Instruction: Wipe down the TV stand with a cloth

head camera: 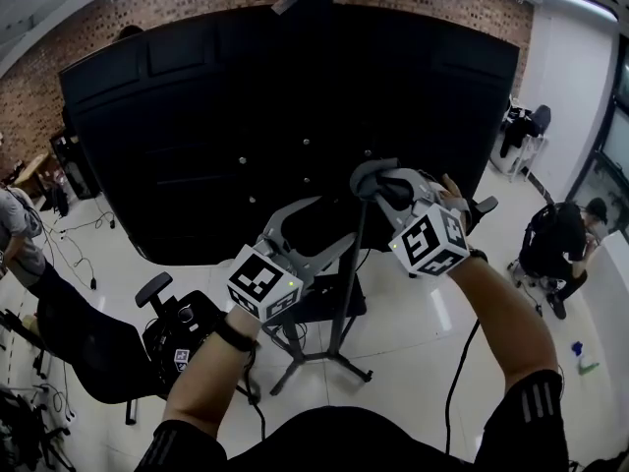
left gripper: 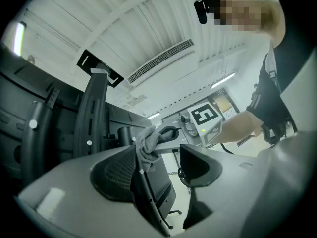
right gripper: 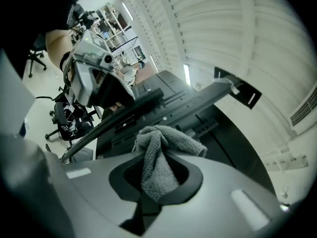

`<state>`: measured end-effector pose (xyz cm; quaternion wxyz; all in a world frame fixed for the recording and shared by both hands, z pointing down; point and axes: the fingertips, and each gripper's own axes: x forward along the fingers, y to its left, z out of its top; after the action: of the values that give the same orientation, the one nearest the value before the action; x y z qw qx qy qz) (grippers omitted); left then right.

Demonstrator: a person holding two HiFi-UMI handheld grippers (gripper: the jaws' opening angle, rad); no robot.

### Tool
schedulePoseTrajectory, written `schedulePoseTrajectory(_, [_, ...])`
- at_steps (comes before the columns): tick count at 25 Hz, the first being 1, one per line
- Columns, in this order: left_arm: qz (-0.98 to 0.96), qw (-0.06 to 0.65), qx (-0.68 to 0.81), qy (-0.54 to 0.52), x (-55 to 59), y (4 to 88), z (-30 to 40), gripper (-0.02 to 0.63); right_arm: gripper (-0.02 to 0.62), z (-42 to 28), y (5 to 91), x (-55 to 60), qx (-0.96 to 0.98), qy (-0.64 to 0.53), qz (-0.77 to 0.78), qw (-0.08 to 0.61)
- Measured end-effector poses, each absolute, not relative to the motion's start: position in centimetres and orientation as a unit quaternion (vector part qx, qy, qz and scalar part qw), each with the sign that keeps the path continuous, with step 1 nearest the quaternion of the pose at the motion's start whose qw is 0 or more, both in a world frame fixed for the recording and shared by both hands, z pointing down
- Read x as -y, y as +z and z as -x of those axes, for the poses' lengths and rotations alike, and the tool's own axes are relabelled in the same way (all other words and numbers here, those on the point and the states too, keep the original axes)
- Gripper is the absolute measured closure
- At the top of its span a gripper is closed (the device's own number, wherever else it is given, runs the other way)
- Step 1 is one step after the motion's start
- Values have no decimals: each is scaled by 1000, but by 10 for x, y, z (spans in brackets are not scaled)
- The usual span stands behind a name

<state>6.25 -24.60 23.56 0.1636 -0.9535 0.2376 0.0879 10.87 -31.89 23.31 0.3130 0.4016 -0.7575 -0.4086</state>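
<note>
Nearest me, between my forearms, the TV stand (head camera: 334, 360) rose from splayed feet on the pale floor (head camera: 423, 313) as a thin dark pole (head camera: 352, 264). My left claw (head camera: 319, 229) sat low on that pole with its jaws apart. In the left gripper view the pole ran up between them, close to one jaw, and neither pad pressed on it.

Higher and to the right, my right claw (head camera: 385, 187) was clamped on the grey cloth (right gripper: 158, 157). A fold of it was pinched deep between the jaws and the rest bunched out ahead of the tips. The bunch lay at the upper end of the pole, but I could not tell whether it touched. I judged the cloth light, soft and limp. It would drag and fold rather than slide, so a deep pinch on a gathered wad suited it. The pole looked stiff and smooth.

Farthest off, the black back of the television (head camera: 295, 116) filled the space behind both claws.
</note>
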Motion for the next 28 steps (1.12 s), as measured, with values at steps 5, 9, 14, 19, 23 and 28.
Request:
schedulePoseTrajectory(5, [953, 170, -238, 81, 243, 234, -83, 304, 569, -140, 227, 350, 755, -389, -417, 324])
schedulePoseTrajectory(9, [951, 169, -248, 74, 248, 236, -92, 304, 568, -144, 231, 374, 759, -379, -405, 342])
schedulePoseTrajectory(14, [949, 157, -263, 69, 257, 244, -99, 304, 568, -144, 238, 400, 752, -386, -398, 356])
schedulePoseTrajectory(19, [948, 150, -274, 62, 264, 254, -108, 304, 571, -150, 241, 403, 741, -410, -390, 361])
schedulePoseTrajectory(23, [949, 147, -271, 58, 265, 260, -123, 304, 571, -174, 246, 403, 736, -409, -401, 362])
schedulePoseTrajectory(28, [952, 144, -264, 55, 269, 263, -145, 304, 572, -218, 250, 407, 734, -392, -418, 365])
